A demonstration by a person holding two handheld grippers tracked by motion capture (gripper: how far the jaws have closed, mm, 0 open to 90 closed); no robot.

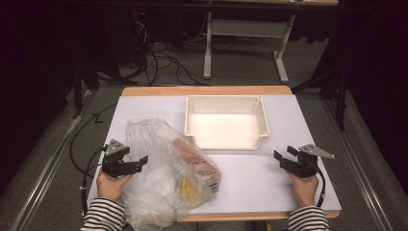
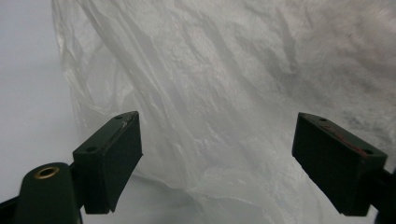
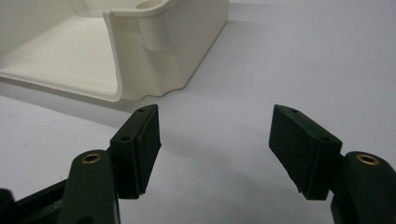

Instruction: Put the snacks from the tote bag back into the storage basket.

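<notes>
A crumpled clear plastic bag (image 1: 159,144) lies on the white table top at the front left, with a reddish item (image 1: 195,158) and a yellow item (image 1: 189,191) showing through it. My left gripper (image 1: 140,161) is held at the bag's left side with its jaws open, pointing right at the plastic. In the left gripper view the bag (image 2: 224,70) is just beyond the left gripper (image 2: 217,116), and nothing sits between the pads. My right gripper (image 1: 284,153) stands open over the table at the front right, empty, pointing toward the tray.
An empty cream plastic tray (image 1: 226,98) sits at the back middle of the table; its near right corner (image 3: 154,70) is in front of the right gripper (image 3: 213,109). Bare table (image 1: 260,185) lies between bag and right hand. Cables trail on the floor at the left.
</notes>
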